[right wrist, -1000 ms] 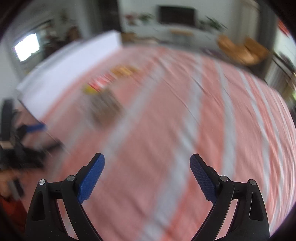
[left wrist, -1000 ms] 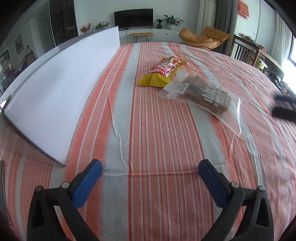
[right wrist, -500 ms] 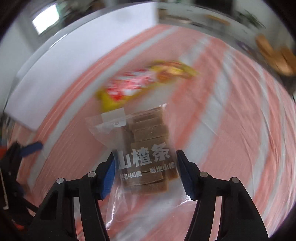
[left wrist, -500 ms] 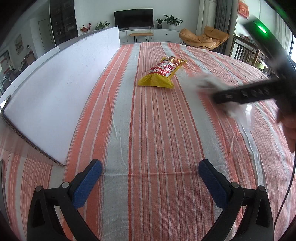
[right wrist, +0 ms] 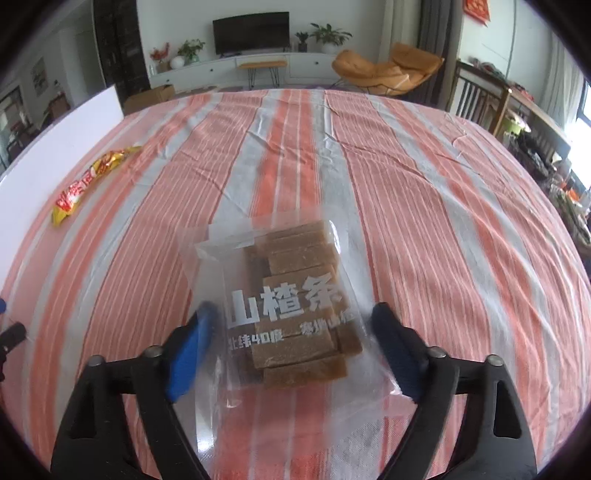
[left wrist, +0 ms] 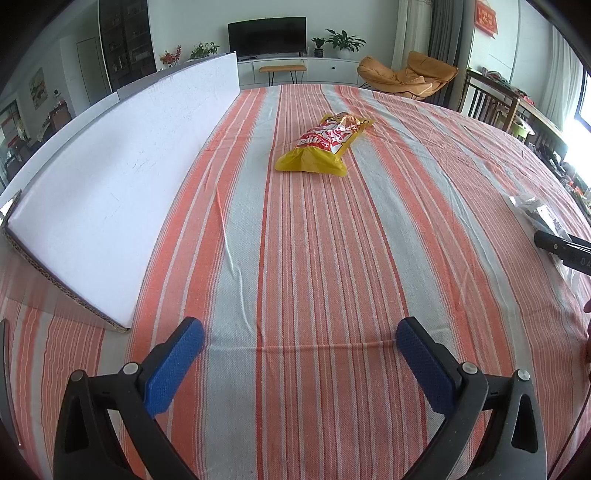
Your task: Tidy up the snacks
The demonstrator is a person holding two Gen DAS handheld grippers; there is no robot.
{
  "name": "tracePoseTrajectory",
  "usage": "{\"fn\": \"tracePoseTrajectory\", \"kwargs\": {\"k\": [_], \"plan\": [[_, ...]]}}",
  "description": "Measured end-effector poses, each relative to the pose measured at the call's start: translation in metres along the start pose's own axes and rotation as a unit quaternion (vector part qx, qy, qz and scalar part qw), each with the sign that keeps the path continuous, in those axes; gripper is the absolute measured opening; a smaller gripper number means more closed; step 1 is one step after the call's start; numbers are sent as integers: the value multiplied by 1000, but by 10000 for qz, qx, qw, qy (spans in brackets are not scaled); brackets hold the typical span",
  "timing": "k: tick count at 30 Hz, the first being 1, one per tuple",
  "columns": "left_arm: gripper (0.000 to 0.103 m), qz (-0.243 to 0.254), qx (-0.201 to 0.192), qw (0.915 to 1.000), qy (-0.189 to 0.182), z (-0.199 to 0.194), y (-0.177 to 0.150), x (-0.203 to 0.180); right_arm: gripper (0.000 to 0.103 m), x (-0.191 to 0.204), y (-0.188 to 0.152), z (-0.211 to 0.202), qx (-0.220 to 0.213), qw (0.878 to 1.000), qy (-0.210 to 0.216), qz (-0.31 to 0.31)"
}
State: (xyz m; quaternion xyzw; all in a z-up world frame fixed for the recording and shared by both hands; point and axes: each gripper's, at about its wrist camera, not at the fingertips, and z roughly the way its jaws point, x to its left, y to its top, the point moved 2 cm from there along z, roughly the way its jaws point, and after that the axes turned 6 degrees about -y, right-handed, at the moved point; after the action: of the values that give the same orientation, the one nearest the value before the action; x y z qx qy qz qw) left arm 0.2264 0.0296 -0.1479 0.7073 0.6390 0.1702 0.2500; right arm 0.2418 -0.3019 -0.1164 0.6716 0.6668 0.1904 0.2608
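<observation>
The right gripper (right wrist: 295, 343) has just been opening, spread around the clear snack bag (right wrist: 291, 306) lying mid-tabletop (right wrist: 443, 221); slippery film could slide away.

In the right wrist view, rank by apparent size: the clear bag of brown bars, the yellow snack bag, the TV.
1. Clear bag of brown bars, though nearest the camera.
2. TV and yellow snack bag look alike; unranked.
</observation>
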Motion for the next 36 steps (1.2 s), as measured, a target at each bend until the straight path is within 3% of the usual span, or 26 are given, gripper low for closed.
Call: {"fn": "tracePoseTrajectory", "kwargs": {"k": [18,20,23,26,30,31,33,34,36], "plan": [[103,-99,12,9999,38,-1,-2,-3,94,12,0,-3,4,9999,-94,79],[103,-31,121,9997,-195,2,4,-7,94,12,0,-3,4,9999,-96,78],[103,-32,531,9948,-872,13,38,-10,94,12,0,-3,3,9999,-96,78],[103,-2,599,9920,-1116,28,92,-12,94,12,0,-3,5,9999,-91,82],[102,225,814,9941,-674,80,150,-15,94,12,0,-3,5,9999,-92,81],[98,254,890,9942,-547,94,157,-16,94,12,0,-3,5,9999,-92,81],[55,333,894,9947,-373,109,163,-19,94,12,0,-2,5,9999,-93,80],[51,374,771,9960,-247,108,162,-19,94,12,0,-2,4,9999,-92,81],[46,278,613,9971,-369,103,152,-27,94,12,0,-2,4,9999,-92,81]]}}
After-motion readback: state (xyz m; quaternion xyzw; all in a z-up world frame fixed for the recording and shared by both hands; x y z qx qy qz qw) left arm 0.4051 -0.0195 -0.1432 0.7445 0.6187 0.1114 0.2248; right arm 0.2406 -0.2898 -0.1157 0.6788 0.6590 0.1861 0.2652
